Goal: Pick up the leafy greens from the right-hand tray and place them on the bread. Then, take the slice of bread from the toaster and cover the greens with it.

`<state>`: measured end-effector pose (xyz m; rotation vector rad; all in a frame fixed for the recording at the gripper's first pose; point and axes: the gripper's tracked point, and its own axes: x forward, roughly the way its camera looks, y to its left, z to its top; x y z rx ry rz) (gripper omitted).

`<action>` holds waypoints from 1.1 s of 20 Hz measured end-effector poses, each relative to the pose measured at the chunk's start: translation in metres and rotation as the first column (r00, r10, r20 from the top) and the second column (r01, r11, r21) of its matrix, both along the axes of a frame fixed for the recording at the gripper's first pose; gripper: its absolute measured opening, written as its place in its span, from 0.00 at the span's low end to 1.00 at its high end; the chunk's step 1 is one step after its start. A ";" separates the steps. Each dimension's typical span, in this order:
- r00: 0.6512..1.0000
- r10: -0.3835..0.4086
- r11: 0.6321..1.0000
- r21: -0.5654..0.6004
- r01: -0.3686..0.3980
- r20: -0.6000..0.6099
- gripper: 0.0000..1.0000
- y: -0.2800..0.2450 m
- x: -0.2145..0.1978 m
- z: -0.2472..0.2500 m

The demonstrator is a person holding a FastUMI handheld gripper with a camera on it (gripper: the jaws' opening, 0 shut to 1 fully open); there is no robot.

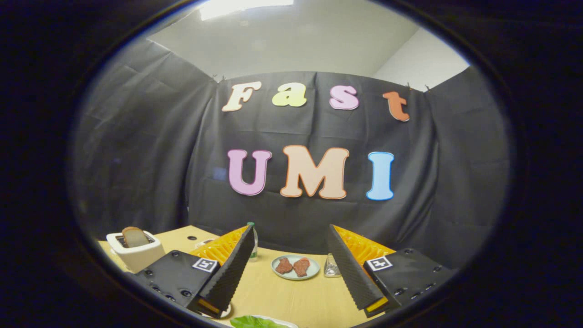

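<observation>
The tool [291,269] hovers wide open and empty over the worktop [282,296], leafy greens [255,322] at 6 o'clock just below its fingers – seemingly poised to grab them – while the bread slice [134,237] waits upright in the toaster [136,253] at 10 o'clock.

leafy greens [253,322] — bright green, lying low on a pale tray [287,322] between the fingers, partly cut off | bread slice [135,237] — brown-crusted, upright in the white toaster [136,253] beyond the left finger
</observation>
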<state>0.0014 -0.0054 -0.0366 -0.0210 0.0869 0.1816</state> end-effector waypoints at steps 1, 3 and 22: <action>0.999 0.033 0.999 -0.006 -0.033 -0.014 1.00 0.005 -0.001 -0.004; 0.994 0.093 0.995 -0.024 -0.095 -0.057 1.00 0.008 0.001 -0.020; 0.817 0.419 0.855 -0.130 -0.502 -0.397 1.00 0.027 -0.033 -0.147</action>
